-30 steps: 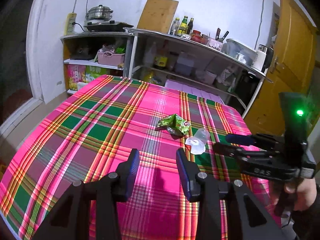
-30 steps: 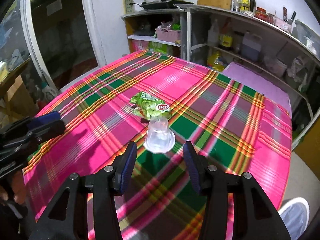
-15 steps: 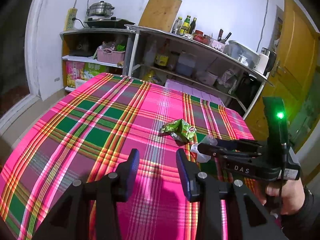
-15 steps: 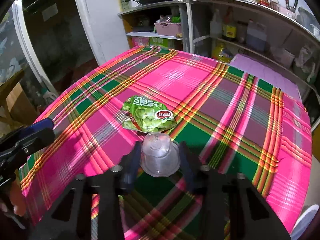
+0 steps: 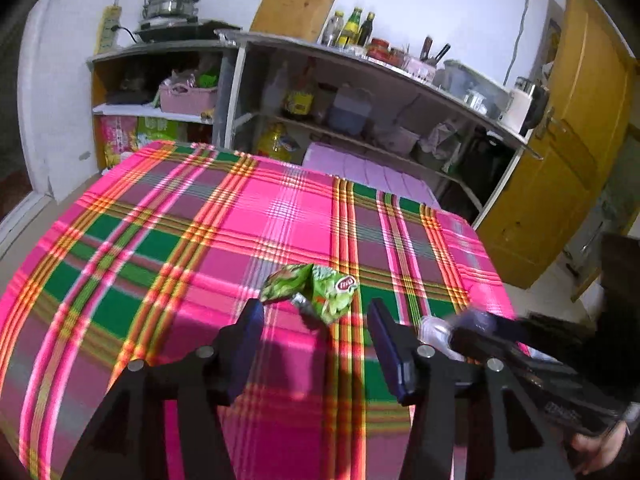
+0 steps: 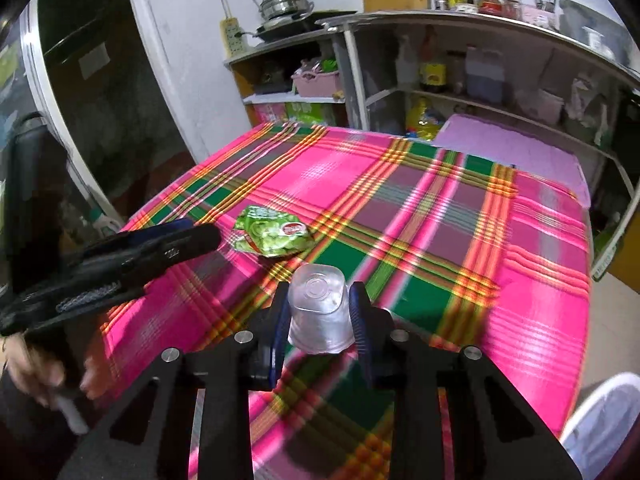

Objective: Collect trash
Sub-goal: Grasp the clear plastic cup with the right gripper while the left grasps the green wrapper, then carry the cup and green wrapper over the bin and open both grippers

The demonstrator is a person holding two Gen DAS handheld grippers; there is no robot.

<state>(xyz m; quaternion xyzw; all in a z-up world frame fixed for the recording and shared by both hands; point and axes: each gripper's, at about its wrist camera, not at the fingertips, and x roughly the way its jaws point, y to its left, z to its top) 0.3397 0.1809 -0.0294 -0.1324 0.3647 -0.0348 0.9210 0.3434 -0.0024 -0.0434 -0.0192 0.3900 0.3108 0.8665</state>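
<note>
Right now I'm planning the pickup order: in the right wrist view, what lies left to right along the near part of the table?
Left tool → green snack wrapper → clear plastic cup, clamped in the right tool → white bin, off the table.

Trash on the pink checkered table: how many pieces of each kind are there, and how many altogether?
Green snack wrapper: 1, lying on the tablecloth ahead of the open left gripper.
Clear plastic cup: 1, upside down, squeezed in the right gripper.
Total: 2 pieces of trash.
</note>
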